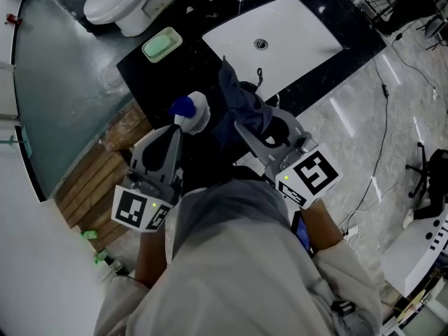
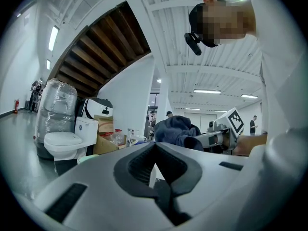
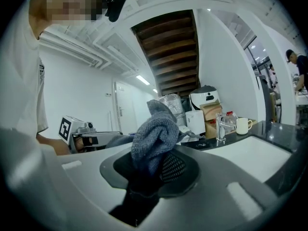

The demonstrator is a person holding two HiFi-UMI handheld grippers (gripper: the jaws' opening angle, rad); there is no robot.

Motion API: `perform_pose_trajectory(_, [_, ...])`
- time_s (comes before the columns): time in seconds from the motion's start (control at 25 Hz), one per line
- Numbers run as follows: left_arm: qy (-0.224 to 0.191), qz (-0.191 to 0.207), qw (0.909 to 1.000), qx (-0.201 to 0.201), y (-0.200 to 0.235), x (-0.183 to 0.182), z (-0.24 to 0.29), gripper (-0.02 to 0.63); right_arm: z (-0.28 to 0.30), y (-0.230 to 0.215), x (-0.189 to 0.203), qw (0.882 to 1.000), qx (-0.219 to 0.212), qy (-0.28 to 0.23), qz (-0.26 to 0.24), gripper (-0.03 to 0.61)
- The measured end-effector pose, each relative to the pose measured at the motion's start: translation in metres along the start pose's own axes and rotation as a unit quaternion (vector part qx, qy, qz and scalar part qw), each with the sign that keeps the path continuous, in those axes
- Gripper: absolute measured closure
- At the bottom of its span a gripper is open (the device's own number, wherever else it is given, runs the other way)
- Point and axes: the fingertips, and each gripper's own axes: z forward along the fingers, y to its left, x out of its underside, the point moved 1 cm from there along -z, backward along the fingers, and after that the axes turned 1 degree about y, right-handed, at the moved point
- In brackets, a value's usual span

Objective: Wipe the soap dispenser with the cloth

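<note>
Black countertop (image 1: 150, 75) with a white sink (image 1: 294, 37) set in it; pale floor around, wooden decking at lower left. Head view, far left and well beyond both grippers: white toilet (image 1: 129, 2). Green soap dish (image 1: 162, 45) on the counter, ahead of the left gripper and apart from it.

Left gripper (image 1: 178, 127): held level and pointing toward the counter. Its own view shows the jaws (image 2: 155, 148) drawn fully together, with only a thin pale sliver in the notch behind the tips. Soap dispenser (image 1: 192, 112), white with a blue top, is right at this gripper's tips, just ahead and slightly toward the right gripper. Contact between tips and dispenser cannot be made out; the dispenser is not visible in the left gripper view.

Cloth (image 1: 241, 100), dark blue-grey knit, bunches up just right of the dispenser and stands up out of the right gripper's tips.

Right gripper (image 1: 245, 126): jaws clamped on the cloth (image 3: 154, 134), pads pressing its lower folds, the rest spilling upward and forward. Sink lies ahead of and to the right of this gripper; faucet (image 3: 221, 126) and mug (image 3: 242, 125) are beyond it.
</note>
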Motion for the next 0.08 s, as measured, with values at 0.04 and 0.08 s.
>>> perform_pose_trajectory(0.04, [-0.001, 0.001, 1.0000, -0.001, -0.0011, -0.0012, 0.0000, 0.607, -0.0012, 0.0001, -0.0008, 1.000, -0.001, -0.001, -0.001, 0.489])
perform_pose_trajectory(0.08, [-0.001, 0.003, 1.0000, -0.001, -0.0022, -0.0024, 0.0000, 0.607, -0.0024, 0.0000, -0.0016, 1.000, -0.001, -0.001, -0.002, 0.489])
